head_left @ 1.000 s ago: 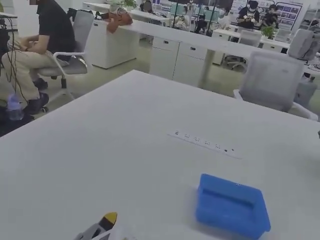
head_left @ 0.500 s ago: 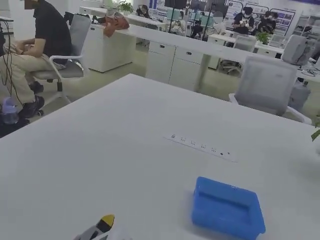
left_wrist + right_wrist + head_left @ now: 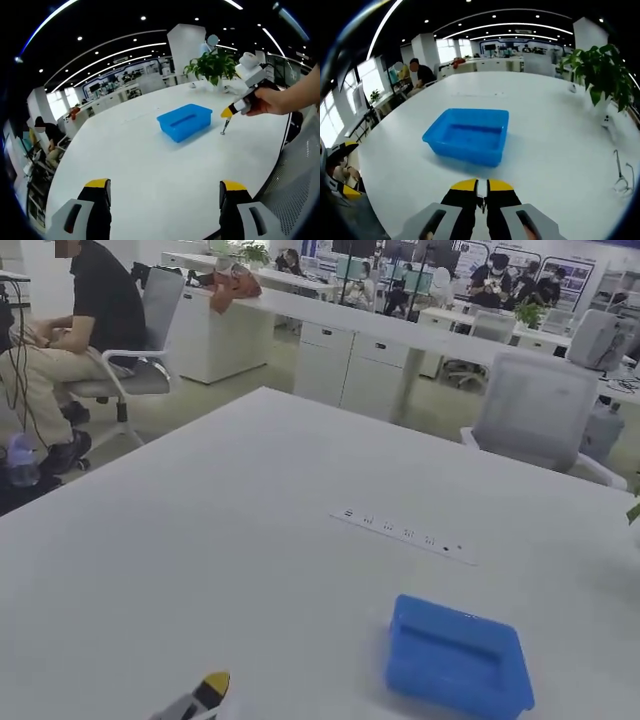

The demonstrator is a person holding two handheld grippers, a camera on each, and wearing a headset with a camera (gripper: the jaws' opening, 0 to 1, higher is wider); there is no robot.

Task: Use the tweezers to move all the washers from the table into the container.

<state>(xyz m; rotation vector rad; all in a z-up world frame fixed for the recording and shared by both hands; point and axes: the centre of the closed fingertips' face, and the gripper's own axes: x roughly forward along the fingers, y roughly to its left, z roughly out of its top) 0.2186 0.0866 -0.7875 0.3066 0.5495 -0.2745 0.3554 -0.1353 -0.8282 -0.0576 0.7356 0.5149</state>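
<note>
On the white worktop (image 3: 230, 560) sits the blue container (image 3: 455, 680), with a power strip (image 3: 405, 533) let into the surface beyond it. At the bottom edge of the head view, well to the container's left, the yellow tip of one pair of tongs (image 3: 212, 687) pokes in; which side it belongs to cannot be told. The left gripper view gives the side-on picture: the left tongs (image 3: 165, 192) stand wide open with nothing between them, the container lies well ahead of them, and just past it a hand (image 3: 270, 100) holds the right tongs (image 3: 227, 112) tilted down, with the tweezers (image 3: 223, 128) reaching to the worktop just beside the container's far end. A potted plant (image 3: 212, 65) stands behind. The right gripper view looks along those right tongs, closed almost together on the thin metal tweezers, with the container straight ahead and near. From this angle its inside shows as plain blue floor. Washers are too small to make out on the worktop or in the container.
</note>
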